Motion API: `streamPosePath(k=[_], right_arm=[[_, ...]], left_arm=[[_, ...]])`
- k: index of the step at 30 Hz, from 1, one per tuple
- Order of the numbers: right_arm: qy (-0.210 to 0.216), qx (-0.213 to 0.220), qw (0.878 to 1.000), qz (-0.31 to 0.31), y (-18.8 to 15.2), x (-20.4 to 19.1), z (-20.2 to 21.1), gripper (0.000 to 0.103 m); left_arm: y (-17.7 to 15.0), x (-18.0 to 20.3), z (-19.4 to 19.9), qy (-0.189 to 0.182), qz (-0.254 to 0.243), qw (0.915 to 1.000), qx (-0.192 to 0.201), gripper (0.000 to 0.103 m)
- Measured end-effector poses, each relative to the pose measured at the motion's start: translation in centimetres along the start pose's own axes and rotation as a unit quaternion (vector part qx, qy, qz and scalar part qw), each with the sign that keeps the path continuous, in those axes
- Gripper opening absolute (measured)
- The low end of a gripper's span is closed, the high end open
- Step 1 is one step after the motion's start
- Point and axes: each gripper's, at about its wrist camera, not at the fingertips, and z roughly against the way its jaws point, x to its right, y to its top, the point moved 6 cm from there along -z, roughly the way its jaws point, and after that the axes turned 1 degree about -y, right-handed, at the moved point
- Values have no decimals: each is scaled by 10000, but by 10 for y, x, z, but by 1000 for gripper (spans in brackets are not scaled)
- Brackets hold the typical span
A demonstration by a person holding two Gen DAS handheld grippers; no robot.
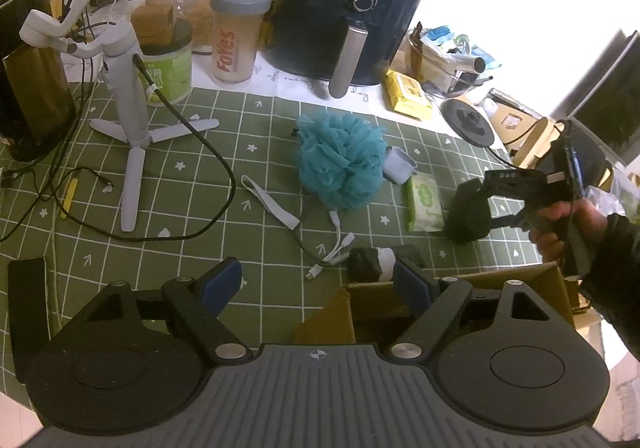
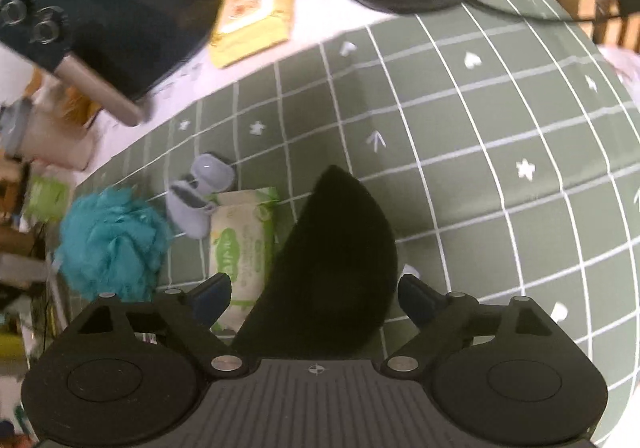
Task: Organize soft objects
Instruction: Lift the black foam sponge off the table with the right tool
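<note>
Lying beside cardboard box: rolled socks

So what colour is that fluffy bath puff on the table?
Teal blue. The bath puff shows best in the left wrist view, mid-table.

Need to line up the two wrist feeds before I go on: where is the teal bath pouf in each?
Left wrist: the teal bath pouf sits just above the middle of the picture, on the green grid mat.
Right wrist: it lies at the left edge, below mid-height.
Shared landmark: the green wet-wipes pack lies to the pouf's right in both views.
</note>
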Motion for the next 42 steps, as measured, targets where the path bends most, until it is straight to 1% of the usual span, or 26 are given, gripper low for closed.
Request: streamPosePath(k=[3, 5, 8, 9, 14, 19, 25, 28, 29, 30, 32, 34, 36, 38, 39, 42], right_arm=[[-264, -140, 9995, -113, -2, 3, -10, 91], [-295, -250, 9987, -328, -4, 7, -15, 89], [-128, -354, 9984, -433, -8, 7, -18, 73], [-138, -349, 9986, -369, -9, 5, -18, 72], [-56, -113, 9999, 113, -7, -7, -4, 70], [-78, 279, 9983, 511, -6, -16, 21, 70], [-187, 749, 9912, 1073, -11, -26, 52, 69], [-194, 934, 9875, 1255, -13, -30, 67, 69], [-188, 987, 9864, 1303, -15, -32, 71, 69], [-184, 1036, 9853, 1345, -17, -32, 75, 69], [-159, 1147, 9830, 1423, -21, -34, 83, 69], [-126, 1233, 9815, 1459, -26, -36, 91, 69], [-100, 1278, 9809, 1462, -31, -36, 96, 69], [-100, 1325, 9803, 1464, -36, -36, 102, 69], [-105, 1347, 9800, 1463, -39, -35, 104, 69], [-119, 1427, 9793, 1430, -47, -33, 113, 69]], left_arm=[[4, 0, 0, -19, -38, 10000, 35, 83], [7, 0, -1, -30, -72, 10000, 54, 83], [12, 0, -3, -60, -145, 9998, 76, 83], [13, 1, -4, -71, -184, 9998, 80, 83], [21, 3, -13, -125, -399, 9991, 98, 83], [32, 6, -26, -145, -722, 9972, 161, 83], [39, 8, -53, 152, -1355, 9904, 227, 83], [40, 7, -68, 299, -1530, 9875, 245, 83], [40, 6, -73, 339, -1570, 9867, 255, 80], [40, 6, -79, 410, -1638, 9853, 263, 76], [38, 7, -91, 537, -1882, 9804, 221, 73], [35, 8, -104, 550, -2102, 9760, 162, 70], [31, 4, -119, 651, -2195, 9734, 39, 62], [29, -1, -131, 756, -2155, 9736, -5, 59], [29, -5, -136, 805, -2102, 9743, -31, 55], [29, -15, -151, 918, -1872, 9780, -80, 53]])
